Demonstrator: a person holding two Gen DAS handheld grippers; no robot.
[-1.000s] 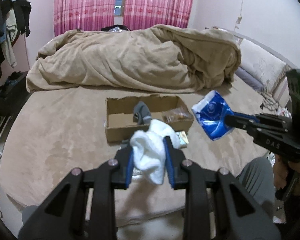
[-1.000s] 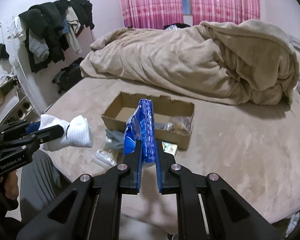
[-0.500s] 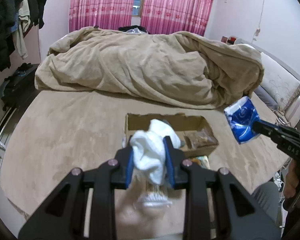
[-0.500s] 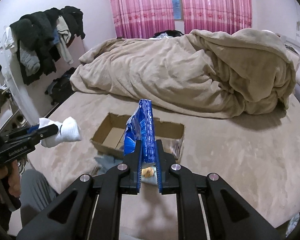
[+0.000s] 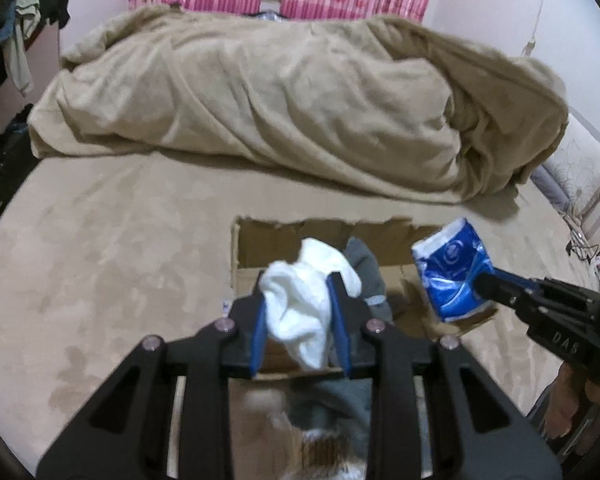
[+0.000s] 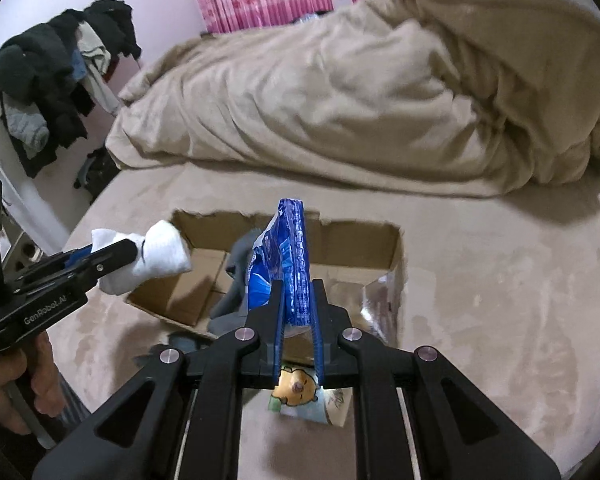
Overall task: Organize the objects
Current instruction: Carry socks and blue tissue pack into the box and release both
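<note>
Both claws have dropped closer over the open brown cardboard box (image 5: 380, 236): left claw (image 5: 298, 316) clamps the white bunched sock (image 5: 304, 300), right claw (image 6: 298, 320) pinches the blue crinkly plastic packet (image 6: 284, 264); release each only once inside the walls.

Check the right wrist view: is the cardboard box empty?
No. A grey cloth item already lies inside the cardboard box, while the hand-held grippers hold other items at the box.

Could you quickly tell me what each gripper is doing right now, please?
Left gripper: shut on the white sock, above the cardboard box.
Right gripper: shut on the blue packet, also above the box.
</note>
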